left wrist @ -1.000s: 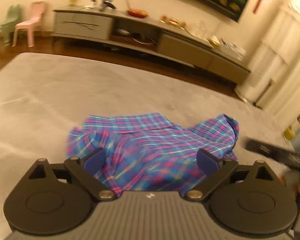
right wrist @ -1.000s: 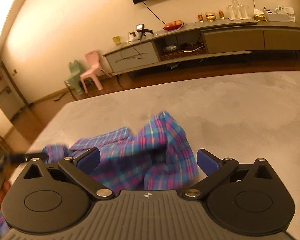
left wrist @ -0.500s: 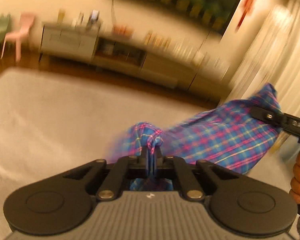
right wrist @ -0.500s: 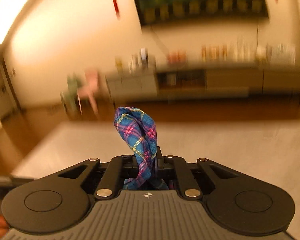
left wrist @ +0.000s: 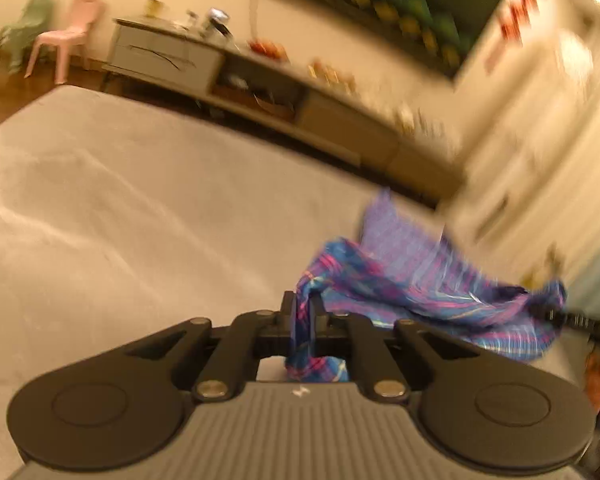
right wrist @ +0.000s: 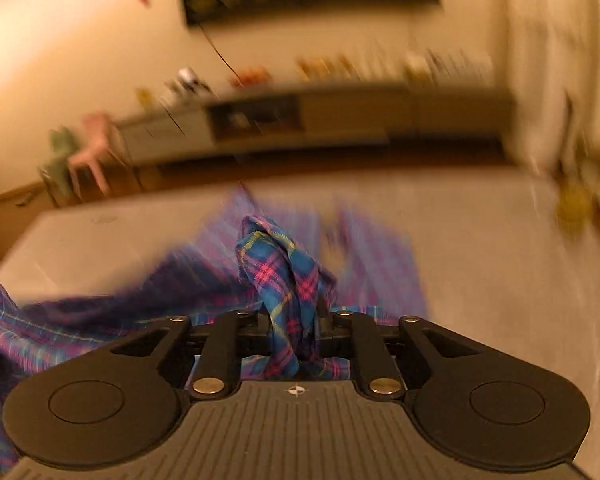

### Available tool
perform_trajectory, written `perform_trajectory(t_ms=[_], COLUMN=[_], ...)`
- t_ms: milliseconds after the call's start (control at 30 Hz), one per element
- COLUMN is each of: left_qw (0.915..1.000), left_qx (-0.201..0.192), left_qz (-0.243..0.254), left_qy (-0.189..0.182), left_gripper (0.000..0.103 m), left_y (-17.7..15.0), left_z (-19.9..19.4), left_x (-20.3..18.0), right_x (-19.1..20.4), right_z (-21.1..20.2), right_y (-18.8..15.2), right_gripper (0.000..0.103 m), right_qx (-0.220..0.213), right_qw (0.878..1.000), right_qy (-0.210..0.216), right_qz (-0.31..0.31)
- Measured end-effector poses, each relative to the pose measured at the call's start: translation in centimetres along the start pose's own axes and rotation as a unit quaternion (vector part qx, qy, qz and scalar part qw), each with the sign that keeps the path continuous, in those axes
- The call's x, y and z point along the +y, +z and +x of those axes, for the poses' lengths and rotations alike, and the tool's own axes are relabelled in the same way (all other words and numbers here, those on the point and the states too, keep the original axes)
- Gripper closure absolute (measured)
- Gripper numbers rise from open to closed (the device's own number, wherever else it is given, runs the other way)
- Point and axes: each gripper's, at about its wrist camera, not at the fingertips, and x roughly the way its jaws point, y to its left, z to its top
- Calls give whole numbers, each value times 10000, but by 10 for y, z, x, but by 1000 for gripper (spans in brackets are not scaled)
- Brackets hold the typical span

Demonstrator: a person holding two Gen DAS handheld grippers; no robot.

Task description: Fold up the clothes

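A plaid shirt [left wrist: 440, 284] is held aloft over the grey mat [left wrist: 140, 208], pinched shut in the left gripper [left wrist: 303, 316] and right gripper [right wrist: 296, 320], apparently being spread, though blurred; laying it flat is called for next.

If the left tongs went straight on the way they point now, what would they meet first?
Beyond the plaid shirt they are shut on, the left tongs point slightly downward over the grey surface. They would probably meet that bare surface first; blur makes depth uncertain.
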Motion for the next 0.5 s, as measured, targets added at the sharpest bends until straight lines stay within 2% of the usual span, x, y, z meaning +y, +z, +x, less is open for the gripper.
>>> perform_trajectory(t_ms=[67, 133, 167, 233, 333, 433, 500], left_qw=[9988, 9955, 9939, 9922, 9937, 9954, 9961], left_qx=[-40, -188, -252, -310, -243, -130, -18], left_qz=[440, 830, 952, 1026, 835, 683, 663], left_qy=[208, 407, 491, 641, 704, 653, 583], left_gripper=[78, 60, 55, 38, 29, 22, 21], left_y=[-10, -16, -17, -17, -11, -2, 4], left_z=[3, 0, -1, -1, 7, 17, 26], left_x=[-15, -25, -26, -26, -20, -14, -13], right_x=[-10, -19, -23, -20, -8, -2, 0], right_z=[3, 6, 5, -7, -21, -27, -14], right_y=[-23, -45, -53, -54, -53, -57, -59], right_gripper=[58, 20, 14, 12, 12, 9, 9], right_qx=[116, 231, 217, -34, -236, -301, -142], right_qw=[9999, 9996, 9995, 9988, 9944, 9903, 9870], right_qy=[-77, -154, -202, -398, -513, -171, -8], right_qz=[51, 103, 72, -296, -892, -1342, -1599])
